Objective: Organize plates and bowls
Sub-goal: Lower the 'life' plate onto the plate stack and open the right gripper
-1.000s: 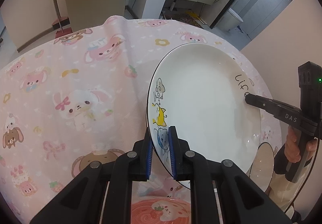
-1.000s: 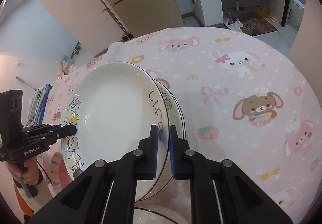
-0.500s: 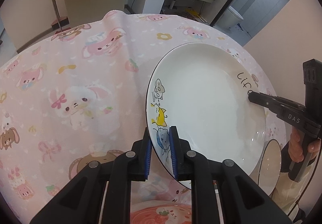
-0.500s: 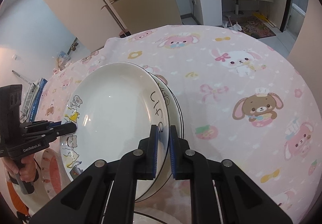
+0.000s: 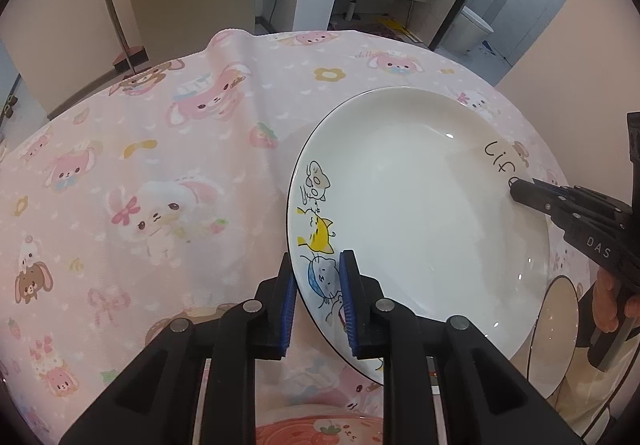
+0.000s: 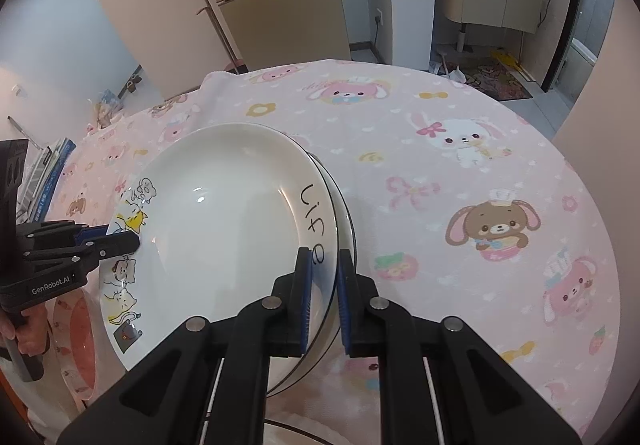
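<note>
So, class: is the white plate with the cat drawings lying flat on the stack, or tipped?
Tipped. The cat plate slants, its right edge on the plate beneath and its left edge raised. The right gripper pinches its rim; the left gripper's jaws are opening around it.

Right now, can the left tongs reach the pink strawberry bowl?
Probably not yet: the left tongs are opening with the rim of the cat plate between them, and the strawberry bowl lies underneath, behind their tips.

Both wrist views close, angled steeply down, facing each other across shared plate (image 5: 420, 213) (image 6: 224, 213).
</note>
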Demonstrator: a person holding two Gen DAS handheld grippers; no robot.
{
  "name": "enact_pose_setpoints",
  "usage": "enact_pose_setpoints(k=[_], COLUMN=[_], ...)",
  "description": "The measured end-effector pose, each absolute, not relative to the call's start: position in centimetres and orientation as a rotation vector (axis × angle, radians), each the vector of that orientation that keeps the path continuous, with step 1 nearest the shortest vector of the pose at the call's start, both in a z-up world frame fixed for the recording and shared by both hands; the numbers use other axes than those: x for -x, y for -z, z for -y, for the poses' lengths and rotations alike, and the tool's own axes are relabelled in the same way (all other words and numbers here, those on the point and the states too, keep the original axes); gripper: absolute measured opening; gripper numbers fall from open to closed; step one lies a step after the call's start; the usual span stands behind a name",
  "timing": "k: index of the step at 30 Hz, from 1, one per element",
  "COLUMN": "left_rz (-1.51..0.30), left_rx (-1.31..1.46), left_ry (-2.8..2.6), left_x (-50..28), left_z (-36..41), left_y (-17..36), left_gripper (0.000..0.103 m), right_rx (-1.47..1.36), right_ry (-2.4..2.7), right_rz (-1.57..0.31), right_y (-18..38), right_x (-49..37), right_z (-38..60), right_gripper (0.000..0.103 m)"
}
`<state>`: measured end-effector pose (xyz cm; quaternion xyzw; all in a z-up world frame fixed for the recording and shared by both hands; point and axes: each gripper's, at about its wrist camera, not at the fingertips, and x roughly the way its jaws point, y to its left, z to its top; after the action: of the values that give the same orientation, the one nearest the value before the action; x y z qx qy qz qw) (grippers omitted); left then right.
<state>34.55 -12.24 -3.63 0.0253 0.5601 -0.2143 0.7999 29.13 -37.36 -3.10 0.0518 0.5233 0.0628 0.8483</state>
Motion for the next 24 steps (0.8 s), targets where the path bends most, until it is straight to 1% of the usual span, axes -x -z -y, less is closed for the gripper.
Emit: enact_pose_setpoints(k=[11,12,13,14,17,20,24], left_rz=[-1.159,-1.158,-1.155,-1.155,-1.142,-1.107,-1.078], left_rx=[-0.177,-0.187,-0.192,-0.192,-0.196,-0.205,-0.188], left_ry=[0.413,0.411,0.410,0.408,0.399,0.395,0.408], left_x=[-33.7,-33.7,-33.7,-33.6,-33.6,-33.2,-32.9], left_z=[13.8,14.0,14.0,14.0,13.8,13.6,13.5], left_y=[3.5,3.5,3.6,3.6,3.2,2.3,1.3], left_gripper=[0.022,0.022,0.022,0.022,0.021,0.021,0.022], right_rx=[-0.062,-0.090,-0.136,-0.144,0.014,-0.028,-0.011], right_ry=[-0.116,-0.170,-0.258,-0.290,-0.189,-0.251,-0.209], right_rz=[-1.072,-1.068,-1.090,-1.100,-1.045,-1.071,-1.051], right_y=[2.3,2.1,2.0,2.0,1.5,1.8,1.5], right_x=[-28.7,-28.6,-28.5,-28.3,-27.6,-27.5,-27.4], right_z=[37.4,37.3,37.0,36.6,34.9,34.7,35.1], right_gripper=[0.011,0.003,0.002,0.002,0.002,0.002,0.002])
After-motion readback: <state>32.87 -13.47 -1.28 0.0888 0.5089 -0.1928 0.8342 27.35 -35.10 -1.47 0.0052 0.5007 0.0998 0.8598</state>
